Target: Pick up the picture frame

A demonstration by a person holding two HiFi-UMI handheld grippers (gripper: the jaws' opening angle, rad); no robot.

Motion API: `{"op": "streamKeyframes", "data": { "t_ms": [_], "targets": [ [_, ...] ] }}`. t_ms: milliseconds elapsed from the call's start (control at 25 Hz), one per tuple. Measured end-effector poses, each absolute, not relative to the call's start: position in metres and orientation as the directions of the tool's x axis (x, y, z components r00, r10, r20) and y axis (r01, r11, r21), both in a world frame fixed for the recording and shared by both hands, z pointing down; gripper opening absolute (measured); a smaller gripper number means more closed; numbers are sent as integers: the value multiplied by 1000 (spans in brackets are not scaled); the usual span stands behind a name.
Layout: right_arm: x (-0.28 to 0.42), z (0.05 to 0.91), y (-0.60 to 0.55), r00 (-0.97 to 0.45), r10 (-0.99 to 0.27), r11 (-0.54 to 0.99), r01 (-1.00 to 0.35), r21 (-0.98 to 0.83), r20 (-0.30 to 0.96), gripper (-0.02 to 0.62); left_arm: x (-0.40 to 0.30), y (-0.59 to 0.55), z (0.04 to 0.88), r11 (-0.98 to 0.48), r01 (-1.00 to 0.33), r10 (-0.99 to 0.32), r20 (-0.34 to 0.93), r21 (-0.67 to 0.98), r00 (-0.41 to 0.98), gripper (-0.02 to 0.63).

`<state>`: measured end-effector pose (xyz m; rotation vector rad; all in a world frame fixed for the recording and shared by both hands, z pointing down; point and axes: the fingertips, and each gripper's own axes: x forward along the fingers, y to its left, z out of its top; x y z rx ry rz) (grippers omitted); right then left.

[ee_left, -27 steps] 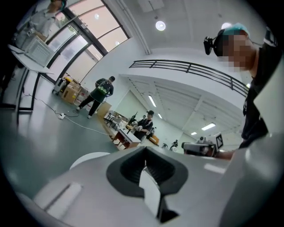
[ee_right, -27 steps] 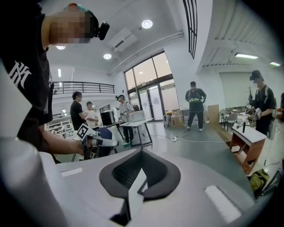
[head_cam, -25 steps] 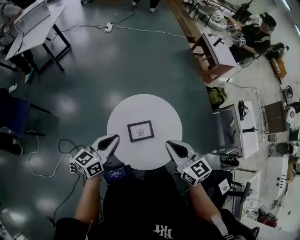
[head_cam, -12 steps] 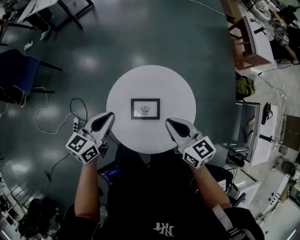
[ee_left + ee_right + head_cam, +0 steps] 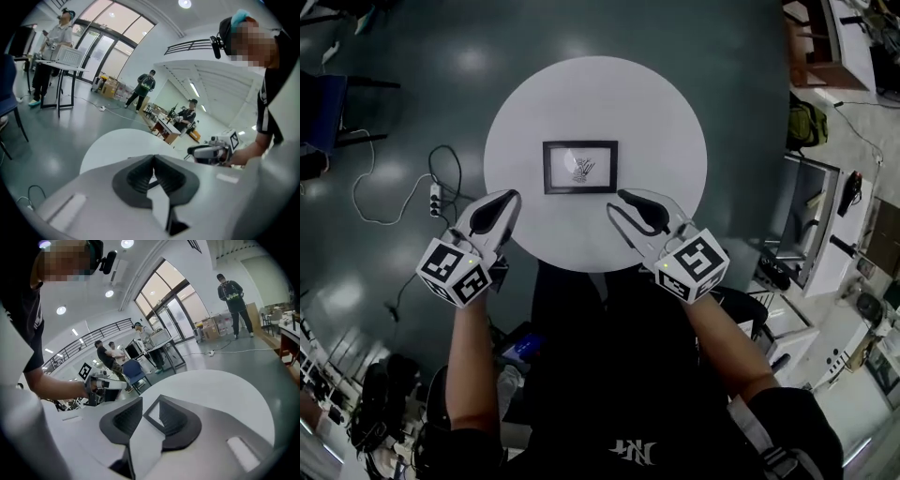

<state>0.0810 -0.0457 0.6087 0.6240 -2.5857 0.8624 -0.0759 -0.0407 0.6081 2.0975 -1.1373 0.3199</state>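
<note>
One black picture frame (image 5: 580, 167) lies flat near the middle of one round white surface (image 5: 661, 112), with two hand-held claws over the surface's near side.

The left claw (image 5: 509, 197) has its jaws pressed together, empty, over the surface's rim, below and left of the frame. The right claw (image 5: 616, 202) has its jaws apart (they have just been opening); the frame's corner shows through the gap, but neither pad touches it, and the tips sit just beside the frame's lower right corner. Nothing else lies on the surface, so nothing stands between either claw and the frame. On the dark floor around it: one power strip (image 5: 434, 195) with a white cable to the left, one blue chair (image 5: 323, 98) further left, and one green backpack (image 5: 807, 123) to the right.
</note>
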Motion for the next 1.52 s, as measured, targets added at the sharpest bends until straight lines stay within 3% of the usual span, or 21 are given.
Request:
{"op": "streamKeyframes", "data": {
  "t_ms": [200,360,560,840,1080,1200,1280,1520],
  "targets": [
    [91,649,-66,-783,-362,639,-604,-477,506,156,-58,-49,656,-402,-771,-525,566,493,636,52],
    [96,672,-69,-753,-382,576,-647,-499,535,158,-58,-53,682,-387,-773,-498,591,504,634,93],
    [94,700,-76,-726,-377,548,-675,-494,575,201,-58,-67,705,-371,-786,-464,635,494,618,97],
    [92,725,-84,-686,-361,521,-710,-474,631,201,-52,-79,719,-359,-812,-417,700,459,580,140],
    [93,736,-96,-634,-360,524,-744,-414,684,190,-44,-76,737,-363,-826,-349,759,431,549,140],
    [92,742,-95,-620,-352,521,-753,-403,701,172,-43,-77,742,-350,-830,-345,764,434,546,138],
    [91,743,-95,-613,-352,516,-758,-400,707,123,-43,-79,741,-338,-830,-349,759,445,549,137],
    [88,752,-92,-601,-336,512,-763,-395,725,123,-39,-80,744,-350,-832,-341,768,430,541,137]
  ]
}}
